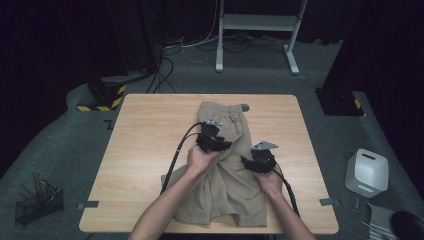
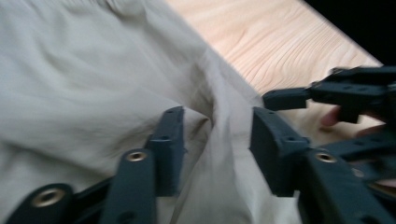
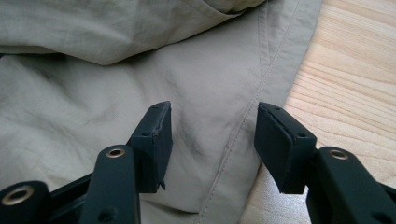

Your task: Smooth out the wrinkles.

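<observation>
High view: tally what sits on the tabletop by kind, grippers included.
Khaki trousers: 1
Handheld grippers: 2, the left gripper and the right gripper
Total: 3, on the wooden table

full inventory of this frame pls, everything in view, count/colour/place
shorts: 1, khaki, crumpled mid-table
table: 1, light wood, centre
wire basket: 1, black, floor left
white container: 1, floor right
white frame: 1, floor behind table
hazard-striped base: 1, black-yellow, floor far left
left tool: 1, black, jaws open over a fabric fold
right tool: 1, black, jaws open over the shorts' seam near the table edge
forearms: 2, from bottom
</observation>
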`<act>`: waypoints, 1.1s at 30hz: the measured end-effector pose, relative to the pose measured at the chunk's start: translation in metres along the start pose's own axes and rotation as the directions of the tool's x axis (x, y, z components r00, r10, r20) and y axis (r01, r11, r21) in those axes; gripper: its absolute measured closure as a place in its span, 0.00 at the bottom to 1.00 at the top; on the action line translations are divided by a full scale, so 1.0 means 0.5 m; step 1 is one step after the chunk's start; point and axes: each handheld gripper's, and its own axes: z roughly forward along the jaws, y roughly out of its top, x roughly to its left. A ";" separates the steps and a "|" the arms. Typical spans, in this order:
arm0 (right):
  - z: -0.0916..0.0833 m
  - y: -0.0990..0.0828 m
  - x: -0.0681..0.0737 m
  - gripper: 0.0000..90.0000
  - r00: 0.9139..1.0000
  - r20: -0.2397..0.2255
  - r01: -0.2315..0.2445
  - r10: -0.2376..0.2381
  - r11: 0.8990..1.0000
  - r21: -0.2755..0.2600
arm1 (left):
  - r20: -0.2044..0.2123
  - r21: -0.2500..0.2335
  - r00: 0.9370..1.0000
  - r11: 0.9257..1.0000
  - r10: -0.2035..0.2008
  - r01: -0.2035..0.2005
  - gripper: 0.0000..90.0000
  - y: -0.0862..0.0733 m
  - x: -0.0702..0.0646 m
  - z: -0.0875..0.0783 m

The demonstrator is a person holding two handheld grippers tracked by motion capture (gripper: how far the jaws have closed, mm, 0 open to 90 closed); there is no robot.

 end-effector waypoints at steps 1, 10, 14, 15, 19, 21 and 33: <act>0.000 0.000 -0.002 0.51 1.000 0.002 0.007 -0.007 1.000 -0.002 | 0.000 0.000 1.000 1.000 0.000 0.000 0.56 0.000 0.000 0.000; -0.054 -0.013 -0.008 0.53 0.999 -0.042 -0.022 0.021 0.999 -0.029 | -0.063 -0.050 0.998 0.999 0.006 -0.009 0.46 -0.100 0.028 -0.122; -0.063 -0.031 0.010 0.53 0.998 -0.068 0.003 -0.005 1.000 -0.020 | -0.049 -0.017 0.999 1.000 -0.009 0.008 0.46 -0.143 0.032 -0.109; -0.063 -0.036 0.015 0.53 0.997 -0.073 0.001 -0.002 1.000 -0.015 | -0.051 0.000 0.999 1.000 -0.007 0.007 0.47 -0.152 0.030 -0.101; -0.054 -0.045 0.038 0.54 0.997 -0.065 0.039 -0.039 0.999 0.005 | -0.096 0.068 0.994 0.997 0.043 -0.037 0.53 -0.175 0.022 -0.059; -0.052 -0.044 0.042 0.55 0.997 -0.049 0.059 -0.059 0.998 0.005 | -0.108 0.077 0.993 0.996 0.052 -0.044 0.55 -0.177 0.023 -0.050; 0.018 0.016 0.027 0.55 0.999 -0.014 0.043 -0.043 0.999 -0.008 | -0.219 0.075 0.976 0.997 -0.019 0.036 0.61 -0.123 0.099 -0.027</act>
